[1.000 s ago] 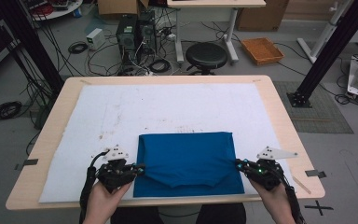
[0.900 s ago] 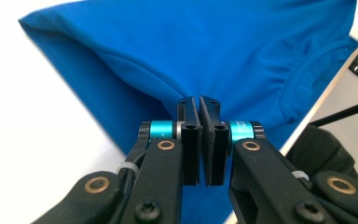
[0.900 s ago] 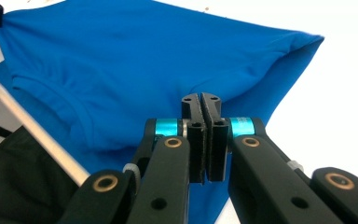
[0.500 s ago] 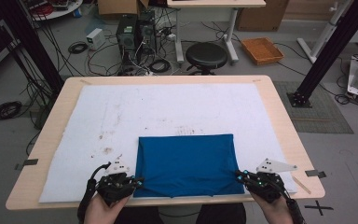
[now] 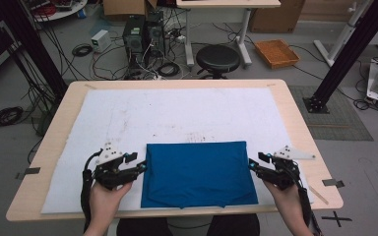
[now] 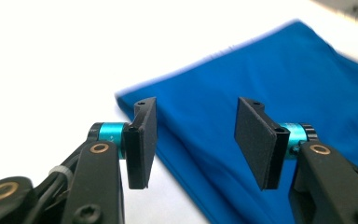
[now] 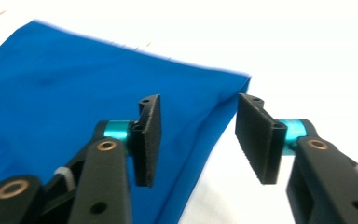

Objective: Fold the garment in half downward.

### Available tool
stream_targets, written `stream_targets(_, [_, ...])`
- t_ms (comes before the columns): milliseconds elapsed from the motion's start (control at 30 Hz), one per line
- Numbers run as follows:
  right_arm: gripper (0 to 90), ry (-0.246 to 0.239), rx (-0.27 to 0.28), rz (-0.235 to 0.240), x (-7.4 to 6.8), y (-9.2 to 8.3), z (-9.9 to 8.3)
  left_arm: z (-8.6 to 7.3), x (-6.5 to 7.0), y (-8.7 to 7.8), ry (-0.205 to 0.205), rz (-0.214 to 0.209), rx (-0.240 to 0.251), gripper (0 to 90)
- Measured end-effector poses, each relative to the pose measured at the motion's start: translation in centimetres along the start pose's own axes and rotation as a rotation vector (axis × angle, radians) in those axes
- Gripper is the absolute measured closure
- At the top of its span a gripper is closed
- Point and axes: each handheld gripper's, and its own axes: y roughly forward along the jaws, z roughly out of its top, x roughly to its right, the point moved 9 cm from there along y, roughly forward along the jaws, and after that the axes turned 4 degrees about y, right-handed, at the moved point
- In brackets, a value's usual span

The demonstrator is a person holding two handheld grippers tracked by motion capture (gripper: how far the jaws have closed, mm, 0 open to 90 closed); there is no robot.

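Cloth [image 5: 199,173]: blue, folded, lying flat.

The high view is evenly and softly lit from overhead; only faint shadows are cast on the white mat [image 5: 177,118], and fine detail is softened throughout. In both gripper views the mat is overexposed to near-pure white, while the blue cloth [image 6: 270,88] is blurred toward its far edge.

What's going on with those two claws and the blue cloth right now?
Left claw and right claw just opened, nothing between the jaws. Blue cloth lies folded flat on the white mat. Nothing in the way.
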Motion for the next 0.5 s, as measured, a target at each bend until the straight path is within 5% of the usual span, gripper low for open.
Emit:
stream_targets(300, [49.5,0.031,0.018,-0.062,2.1,4.3,2.5,1.5,-3.6,4.4,-0.003,0.040,0.105,52.1])
stream_targets(433, [49.6,0.044,-0.007,-0.083,2.6,6.1,2.6,1.5,-4.0,5.6,0.047,0.064,0.110,51.9])
stream_targets(500, [49.5,0.052,-0.019,-0.096,2.9,6.7,2.6,1.4,-4.2,6.1,0.020,0.059,0.081,51.8])
